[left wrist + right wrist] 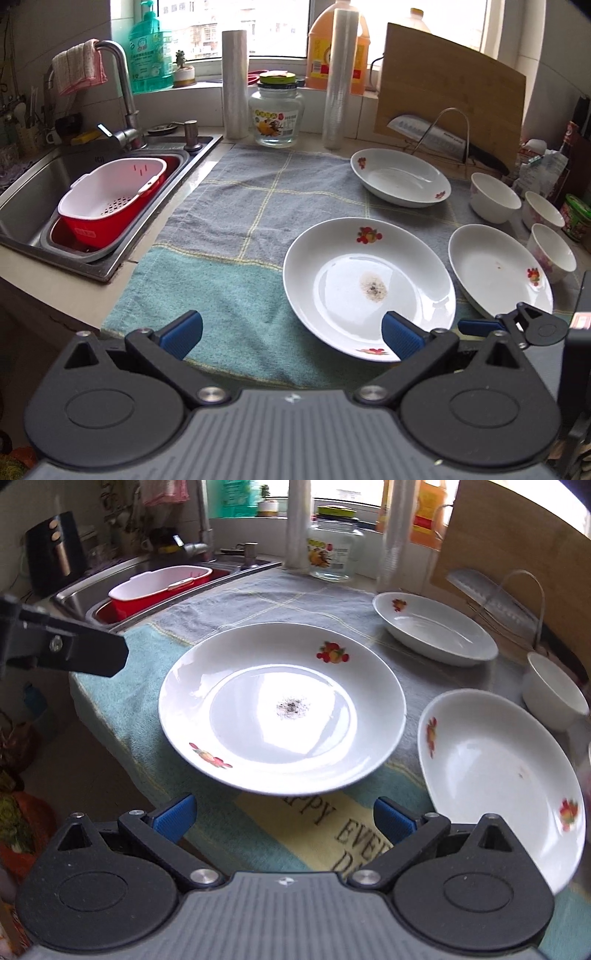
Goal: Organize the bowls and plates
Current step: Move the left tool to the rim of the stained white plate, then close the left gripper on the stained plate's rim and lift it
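Both grippers, left point(291, 332) and right point(284, 818), are being held wide open, with nothing gripped. Nothing is being stacked yet: the large stained plate point(282, 709), two smaller plates point(498, 775) point(436, 627) and three bowls point(493, 197) are lying separately on the towel point(229, 236).

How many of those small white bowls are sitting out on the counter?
3 small white ceramic bowls, lined up along the towel's right edge: a plain one farthest back, a pink-flowered one in the middle, and another pink-flowered one nearest. More could be hidden beyond the frame's right edge.
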A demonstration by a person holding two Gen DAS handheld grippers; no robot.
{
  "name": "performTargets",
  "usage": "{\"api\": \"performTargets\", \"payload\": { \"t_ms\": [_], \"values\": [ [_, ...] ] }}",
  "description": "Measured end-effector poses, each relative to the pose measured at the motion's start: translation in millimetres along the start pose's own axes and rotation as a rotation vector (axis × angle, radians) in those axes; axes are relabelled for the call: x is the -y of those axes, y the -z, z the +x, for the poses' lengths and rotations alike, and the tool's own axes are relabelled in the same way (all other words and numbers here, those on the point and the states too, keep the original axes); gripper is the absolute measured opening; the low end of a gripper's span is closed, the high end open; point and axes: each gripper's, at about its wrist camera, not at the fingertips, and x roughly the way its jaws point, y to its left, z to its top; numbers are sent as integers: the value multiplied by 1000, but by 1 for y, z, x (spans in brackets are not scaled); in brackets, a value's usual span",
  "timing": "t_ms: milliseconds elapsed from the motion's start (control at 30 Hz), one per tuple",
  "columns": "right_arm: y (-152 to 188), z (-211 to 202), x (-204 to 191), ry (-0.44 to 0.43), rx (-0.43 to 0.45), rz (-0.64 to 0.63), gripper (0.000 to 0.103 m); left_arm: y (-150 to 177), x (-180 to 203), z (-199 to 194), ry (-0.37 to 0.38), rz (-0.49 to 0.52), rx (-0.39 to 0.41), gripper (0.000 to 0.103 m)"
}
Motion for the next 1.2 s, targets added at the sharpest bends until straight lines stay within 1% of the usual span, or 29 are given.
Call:
{"api": "performTargets", "payload": {
  "t_ms": [133,200,333,467,567,667,767,933,1033,1167,1200],
  "values": [
    [-2,15,6,-40,-8,-11,103,-5,3,3,-17,-1,-12,102],
    [-3,18,8,-40,6,-12,103,-8,4,7,-16,7,-23,102],
    [-6,24,10,-31,20,-15,103,-17,4,20,16,26,-47,102],
    [-8,28,12,-31,36,-16,103,-28,3,35,44,70,-47,102],
    [-11,30,11,-32,28,-18,103,-37,-1,54,96,110,-59,102],
    [-11,31,10,-29,26,-12,103,-46,-7,77,166,158,-80,102],
    [-11,31,8,-16,23,2,103,-55,-14,103,246,203,-116,102],
    [-12,30,3,10,17,28,103,-66,-19,143,370,272,-204,102],
    [-12,30,1,29,14,50,103,-69,-17,158,423,311,-247,102],
    [-9,29,-2,52,26,75,103,-69,-10,169,465,348,-283,102],
    [-8,28,-3,57,30,79,103,-69,-9,170,467,359,-281,102]
  ]
}}
